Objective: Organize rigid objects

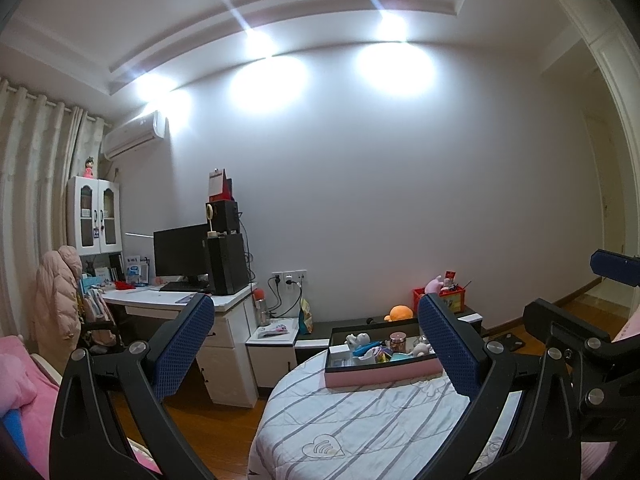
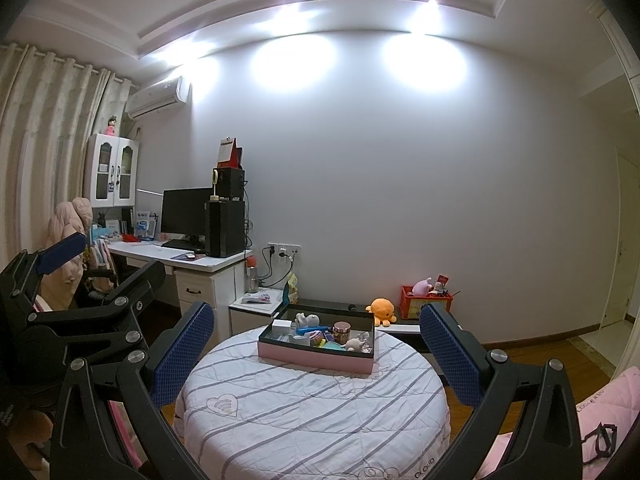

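Note:
A pink-sided box with a black rim [image 2: 314,354] sits on the far side of a round striped table [image 2: 312,412]. It holds several small things: a white toy [image 2: 306,319], a blue item [image 2: 312,329], a copper-lidded jar [image 2: 341,331]. The box also shows in the left wrist view [image 1: 380,374]. My right gripper [image 2: 316,348] is open and empty, held well back from the box. My left gripper [image 1: 316,344] is open and empty, further left. Each gripper shows at the edge of the other's view.
A white desk [image 2: 208,264] with a monitor [image 2: 186,216] and a computer tower stands at the left. An orange plush [image 2: 382,310] and a red crate [image 2: 426,304] sit on a low bench behind the table. Pink bedding [image 2: 608,412] lies at the right.

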The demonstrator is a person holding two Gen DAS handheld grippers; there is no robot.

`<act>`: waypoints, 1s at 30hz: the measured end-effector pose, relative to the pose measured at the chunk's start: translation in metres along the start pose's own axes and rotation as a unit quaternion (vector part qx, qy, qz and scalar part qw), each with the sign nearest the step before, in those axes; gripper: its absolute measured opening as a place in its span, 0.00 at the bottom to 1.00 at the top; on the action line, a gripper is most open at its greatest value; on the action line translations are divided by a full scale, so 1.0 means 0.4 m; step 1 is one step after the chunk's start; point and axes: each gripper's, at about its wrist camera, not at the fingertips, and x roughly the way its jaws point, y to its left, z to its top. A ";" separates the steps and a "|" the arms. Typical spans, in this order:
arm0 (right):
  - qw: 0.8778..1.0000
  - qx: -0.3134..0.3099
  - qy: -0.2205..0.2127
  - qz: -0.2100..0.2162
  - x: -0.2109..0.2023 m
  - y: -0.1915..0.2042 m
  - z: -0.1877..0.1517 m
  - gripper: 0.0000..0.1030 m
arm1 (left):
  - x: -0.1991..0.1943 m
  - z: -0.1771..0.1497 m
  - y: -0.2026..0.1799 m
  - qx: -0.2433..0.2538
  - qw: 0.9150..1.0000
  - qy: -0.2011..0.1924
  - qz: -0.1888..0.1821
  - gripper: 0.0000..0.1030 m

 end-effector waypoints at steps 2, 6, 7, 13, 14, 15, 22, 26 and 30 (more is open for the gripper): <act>1.000 0.000 0.000 0.000 0.000 0.000 0.000 1.00 | 0.000 0.003 -0.004 0.000 1.000 0.000 0.001 1.00; 1.000 -0.001 0.000 0.000 0.001 0.000 0.001 1.00 | 0.000 0.002 -0.003 0.001 1.000 0.000 0.001 1.00; 1.000 0.000 0.000 0.000 0.000 0.001 0.000 1.00 | 0.001 0.002 -0.004 0.001 1.000 0.001 0.001 1.00; 1.000 -0.001 0.004 0.000 0.002 0.002 -0.002 1.00 | -0.002 0.003 -0.002 0.003 1.000 0.002 0.002 1.00; 1.000 -0.001 0.004 0.001 0.001 0.002 -0.003 1.00 | -0.002 0.004 -0.002 0.002 1.000 0.002 0.002 1.00; 1.000 -0.001 0.005 0.001 0.001 0.001 -0.003 1.00 | -0.003 0.004 0.000 0.002 1.000 0.002 0.002 1.00; 1.000 -0.001 0.005 0.001 0.005 0.003 0.001 1.00 | -0.002 0.004 -0.001 0.003 1.000 0.002 0.002 1.00; 1.000 -0.001 0.005 0.001 0.005 0.003 0.001 1.00 | -0.002 0.003 0.000 0.003 1.000 0.002 0.002 1.00; 1.000 -0.001 0.006 0.002 0.004 0.004 0.000 1.00 | -0.004 0.003 0.002 0.003 1.000 0.002 0.002 1.00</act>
